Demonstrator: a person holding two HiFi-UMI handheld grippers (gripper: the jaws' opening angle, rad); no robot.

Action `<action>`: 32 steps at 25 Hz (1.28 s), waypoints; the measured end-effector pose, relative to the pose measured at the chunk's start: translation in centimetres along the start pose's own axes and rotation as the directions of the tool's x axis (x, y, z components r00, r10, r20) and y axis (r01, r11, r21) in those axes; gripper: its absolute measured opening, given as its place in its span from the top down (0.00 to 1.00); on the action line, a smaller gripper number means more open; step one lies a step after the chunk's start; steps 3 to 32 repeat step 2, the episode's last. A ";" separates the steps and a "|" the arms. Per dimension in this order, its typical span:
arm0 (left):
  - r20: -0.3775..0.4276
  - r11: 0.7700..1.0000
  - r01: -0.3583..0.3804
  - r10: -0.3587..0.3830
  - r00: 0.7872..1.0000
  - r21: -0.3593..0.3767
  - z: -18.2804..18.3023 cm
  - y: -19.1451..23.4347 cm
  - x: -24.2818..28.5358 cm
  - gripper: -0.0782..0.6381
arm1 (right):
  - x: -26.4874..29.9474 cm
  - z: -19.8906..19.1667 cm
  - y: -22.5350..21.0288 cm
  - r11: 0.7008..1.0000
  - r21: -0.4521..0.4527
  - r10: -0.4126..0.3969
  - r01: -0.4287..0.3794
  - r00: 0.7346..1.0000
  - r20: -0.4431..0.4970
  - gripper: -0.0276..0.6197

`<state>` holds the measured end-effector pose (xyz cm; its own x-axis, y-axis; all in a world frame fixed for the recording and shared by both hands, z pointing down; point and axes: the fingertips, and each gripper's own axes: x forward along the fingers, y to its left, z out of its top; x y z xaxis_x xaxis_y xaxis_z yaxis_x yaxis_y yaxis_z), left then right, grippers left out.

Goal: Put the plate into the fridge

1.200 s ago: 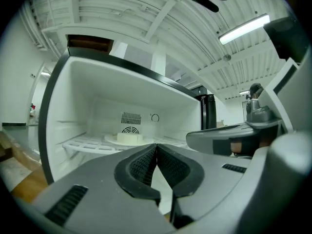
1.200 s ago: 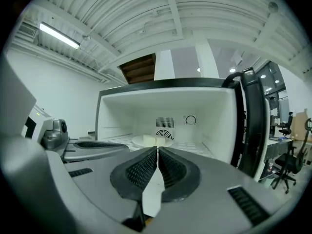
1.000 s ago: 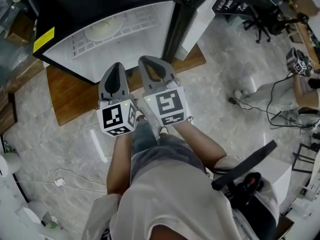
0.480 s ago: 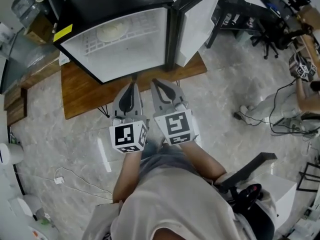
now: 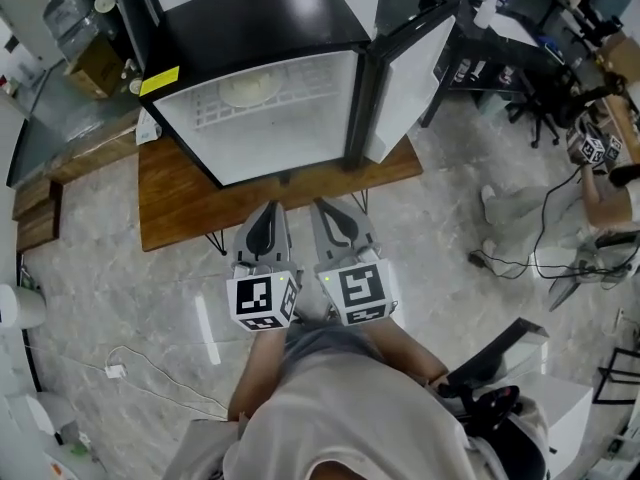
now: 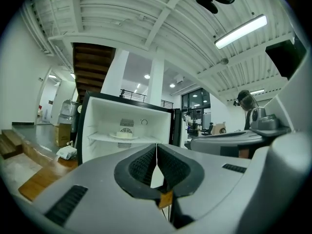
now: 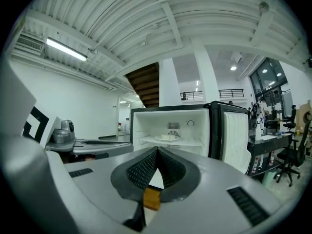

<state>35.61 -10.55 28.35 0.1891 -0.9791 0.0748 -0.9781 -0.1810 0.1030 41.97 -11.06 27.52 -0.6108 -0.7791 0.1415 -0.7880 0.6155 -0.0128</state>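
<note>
The black fridge fills the upper middle of the head view. It stands on a low wooden table with its white inside open toward the person. Its door is swung wide at the cabinet's right edge. Below, in the centre of the frame, the 2 grippers are held side by side over the marble floor, well apart from the fridge. The left gripper has its jaws pressed together with nothing between them. The right gripper is likewise fully closed and empty. The plate rests inside the fridge on the 1 white grid shelf, toward its left half. Something pale lies on the plate, possibly food, though it is too small to tell.
</note>
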 end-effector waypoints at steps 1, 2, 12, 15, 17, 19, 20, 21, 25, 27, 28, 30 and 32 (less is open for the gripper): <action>-0.003 1.000 -0.005 0.005 1.000 -0.004 2.2 1.6 3.8 0.86 | 3.7 2.1 -1.6 1.000 0.000 0.007 -0.007 1.000 -0.007 0.93; -0.005 1.000 -0.009 0.009 1.000 -0.008 4.4 3.3 7.6 0.86 | 7.5 4.4 -3.2 1.000 -0.001 0.013 -0.013 1.000 -0.015 0.93; -0.005 1.000 -0.009 0.009 1.000 -0.008 4.4 3.3 7.6 0.86 | 7.5 4.4 -3.2 1.000 -0.001 0.013 -0.013 1.000 -0.015 0.93; -0.005 1.000 -0.009 0.009 1.000 -0.008 4.4 3.3 7.6 0.86 | 7.5 4.4 -3.2 1.000 -0.001 0.013 -0.013 1.000 -0.015 0.93; -0.005 1.000 -0.009 0.009 1.000 -0.008 4.4 3.3 7.6 0.86 | 7.5 4.4 -3.2 1.000 -0.001 0.013 -0.013 1.000 -0.015 0.93; -0.005 1.000 -0.009 0.009 1.000 -0.008 4.4 3.3 7.6 0.86 | 7.5 4.4 -3.2 1.000 -0.001 0.013 -0.013 1.000 -0.015 0.93; -0.005 1.000 -0.009 0.009 1.000 -0.008 4.4 3.3 7.6 0.86 | 7.5 4.4 -3.2 1.000 -0.001 0.013 -0.013 1.000 -0.015 0.93; -0.005 1.000 -0.009 0.009 1.000 -0.008 4.4 3.3 7.6 0.86 | 7.5 4.4 -3.2 1.000 -0.001 0.013 -0.013 1.000 -0.015 0.93; -0.005 1.000 -0.009 0.009 1.000 -0.008 4.4 3.3 7.6 0.86 | 7.5 4.4 -3.2 1.000 -0.001 0.013 -0.013 1.000 -0.015 0.93; -0.005 1.000 -0.009 0.009 1.000 -0.008 4.4 3.3 7.6 0.86 | 7.5 4.4 -3.2 1.000 -0.001 0.013 -0.013 1.000 -0.015 0.93; -0.005 1.000 -0.009 0.009 1.000 -0.008 4.4 3.3 7.6 0.86 | 7.5 4.4 -3.2 1.000 -0.001 0.013 -0.013 1.000 -0.015 0.93; -0.005 1.000 -0.009 0.009 1.000 -0.008 4.4 3.3 7.6 0.86 | 7.5 4.4 -3.2 1.000 -0.001 0.013 -0.013 1.000 -0.015 0.93; -0.005 1.000 -0.009 0.009 1.000 -0.008 4.4 3.3 7.6 0.86 | 7.5 4.4 -3.2 1.000 -0.001 0.013 -0.013 1.000 -0.015 0.93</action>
